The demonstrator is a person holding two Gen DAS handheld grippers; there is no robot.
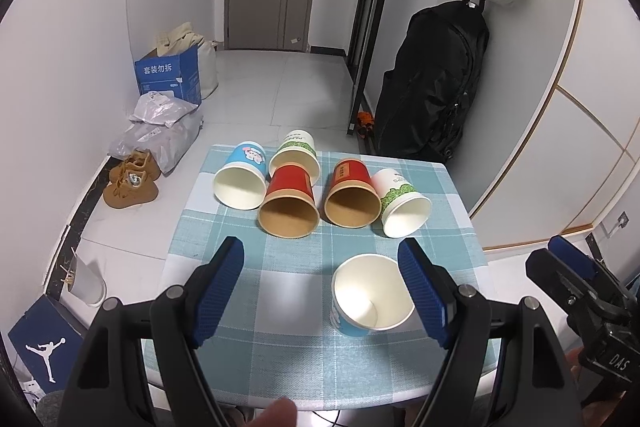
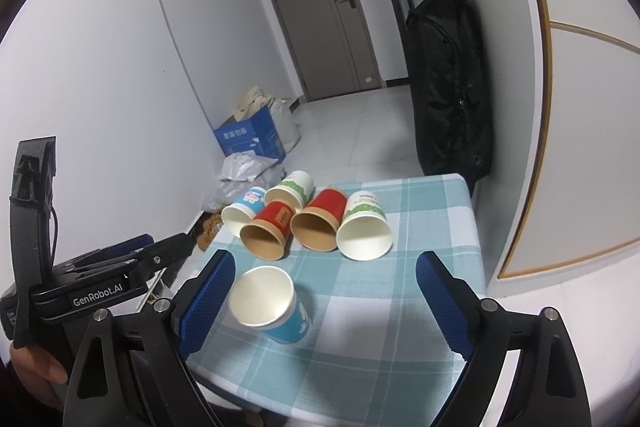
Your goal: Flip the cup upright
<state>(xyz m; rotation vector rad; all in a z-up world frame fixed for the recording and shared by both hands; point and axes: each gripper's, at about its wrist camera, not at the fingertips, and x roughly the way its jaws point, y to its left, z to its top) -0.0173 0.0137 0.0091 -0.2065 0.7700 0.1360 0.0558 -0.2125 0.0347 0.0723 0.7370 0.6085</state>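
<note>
A blue paper cup [image 1: 370, 297] stands upright near the table's front; it also shows in the right wrist view [image 2: 268, 301]. Several cups lie on their sides behind it: a blue one [image 1: 242, 179], a green-banded white one [image 1: 298, 151], two red ones [image 1: 290, 205] [image 1: 352, 193], and a second green-banded one [image 1: 402, 203]. My left gripper [image 1: 322, 291] is open above the table, its right finger beside the upright cup. My right gripper [image 2: 326, 301] is open, its left finger beside that cup; nothing is held.
The small table has a teal checked cloth [image 1: 280, 307]. On the floor at left lie brown shoes [image 1: 132, 179], plastic bags [image 1: 160, 131] and a blue box [image 1: 168, 77]. A black backpack [image 1: 432, 79] hangs at right by the wall.
</note>
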